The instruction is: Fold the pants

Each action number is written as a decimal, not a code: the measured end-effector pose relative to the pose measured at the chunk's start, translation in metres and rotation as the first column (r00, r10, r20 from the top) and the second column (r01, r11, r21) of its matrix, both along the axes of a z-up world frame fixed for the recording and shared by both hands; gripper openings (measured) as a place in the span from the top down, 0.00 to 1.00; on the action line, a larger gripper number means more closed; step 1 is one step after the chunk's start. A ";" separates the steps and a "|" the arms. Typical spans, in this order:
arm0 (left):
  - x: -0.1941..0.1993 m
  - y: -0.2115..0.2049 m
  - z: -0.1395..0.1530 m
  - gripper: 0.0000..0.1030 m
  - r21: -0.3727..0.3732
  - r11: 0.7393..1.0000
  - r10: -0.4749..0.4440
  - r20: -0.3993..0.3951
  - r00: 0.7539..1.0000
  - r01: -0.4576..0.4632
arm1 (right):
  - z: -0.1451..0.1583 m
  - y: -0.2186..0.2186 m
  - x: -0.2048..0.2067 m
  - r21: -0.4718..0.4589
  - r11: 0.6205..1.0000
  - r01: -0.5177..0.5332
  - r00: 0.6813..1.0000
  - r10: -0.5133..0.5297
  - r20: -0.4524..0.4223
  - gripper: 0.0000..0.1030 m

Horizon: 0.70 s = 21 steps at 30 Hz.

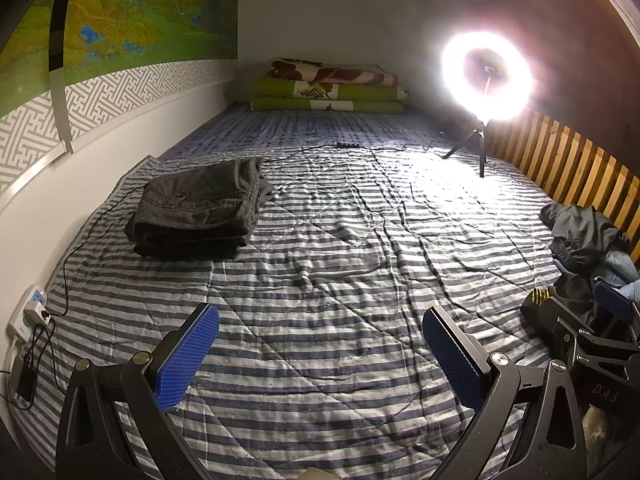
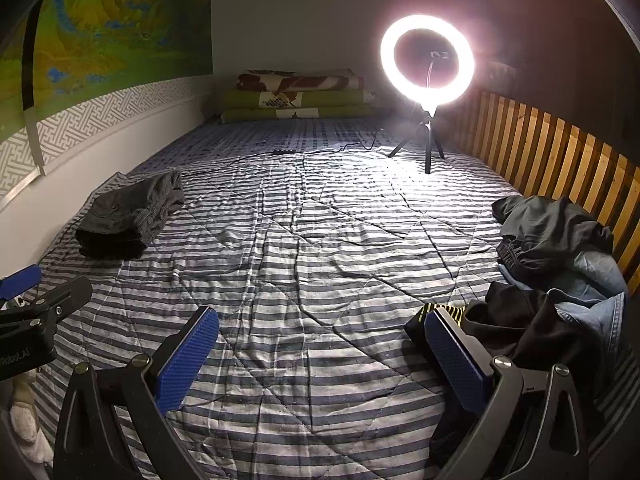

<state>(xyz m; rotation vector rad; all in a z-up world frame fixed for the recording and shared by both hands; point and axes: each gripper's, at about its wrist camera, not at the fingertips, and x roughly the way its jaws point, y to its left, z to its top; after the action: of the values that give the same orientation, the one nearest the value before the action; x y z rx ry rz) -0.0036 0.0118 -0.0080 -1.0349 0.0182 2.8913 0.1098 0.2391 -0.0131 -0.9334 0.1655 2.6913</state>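
Striped blue-and-white quilt (image 1: 320, 280) covers the bed. Folded dark grey pants (image 1: 200, 208) lie at left of the frame near the white wall; a crumpled heap of dark and denim clothes (image 2: 560, 264) sits at right by the wooden slats. Left gripper (image 1: 320, 356) and right gripper (image 2: 320, 356) both gape wide, holding nothing.

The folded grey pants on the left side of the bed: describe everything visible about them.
The folded grey pants are dark charcoal, in a ribbed, corduroy-like fabric. They lie folded into a thick rectangular stack of several layers, a back pocket with a button flap facing up. They rest flat on the striped quilt near the white wall, with a thin black cable running beside them. Neither gripper touches them.
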 end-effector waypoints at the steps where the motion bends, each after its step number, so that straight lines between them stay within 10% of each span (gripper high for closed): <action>1: 0.000 0.001 0.000 0.00 0.001 1.000 -0.001 0.001 1.000 0.001 | 0.000 0.000 0.000 0.000 1.000 0.001 1.000 -0.001 0.000 0.01; 21: -0.001 0.004 -0.003 0.00 -0.005 1.000 -0.014 0.005 1.000 0.014 | -0.002 0.003 0.001 -0.005 1.000 0.003 1.000 -0.003 0.003 0.01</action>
<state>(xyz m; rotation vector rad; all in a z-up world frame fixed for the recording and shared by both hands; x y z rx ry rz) -0.0049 0.0153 -0.0109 -1.0390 0.0319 2.8769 0.1108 0.2424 -0.0154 -0.9378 0.1730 2.6879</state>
